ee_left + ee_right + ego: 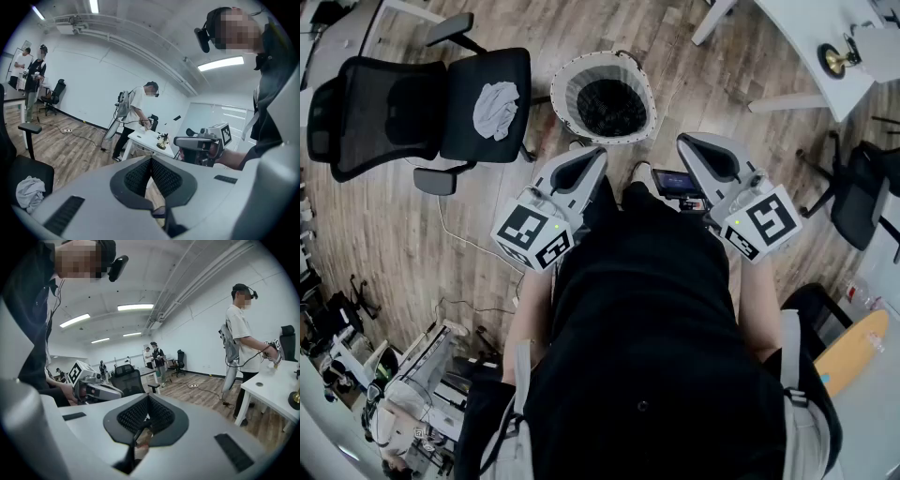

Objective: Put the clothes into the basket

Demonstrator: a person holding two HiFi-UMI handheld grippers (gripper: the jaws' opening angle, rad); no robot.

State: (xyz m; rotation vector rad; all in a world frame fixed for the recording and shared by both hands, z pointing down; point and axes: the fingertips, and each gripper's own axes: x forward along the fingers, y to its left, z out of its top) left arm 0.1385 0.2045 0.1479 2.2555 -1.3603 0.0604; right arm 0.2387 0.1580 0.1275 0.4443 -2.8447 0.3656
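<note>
Black top fills the bottom of the head view, and just above it both tools sit side by side at centre frame, tips aimed up the picture. Left gripper [151, 169]: jaws pressed tight together, nothing between them. Right gripper [147, 411]: same story, pads meeting, nothing caught in there. Both empty-handed, then!

Just past the tips, at upper centre, stands the basket [567, 89], round, with a white mesh wall and a dark inside; what lies in there, I can't make out.

And the clothes? Over at the upper left of the frame: a pale grey cloth [496, 110], crumpled, lying on the seat of a black office chair [389, 117]. That chair stands just beside the basket, on its left, and the cloth is well apart from both grippers. The left gripper view catches the same cloth low at its left edge.

Wood floor [394, 225] runs all round. Farther off, a white table [806, 42] takes the upper right corner.
</note>
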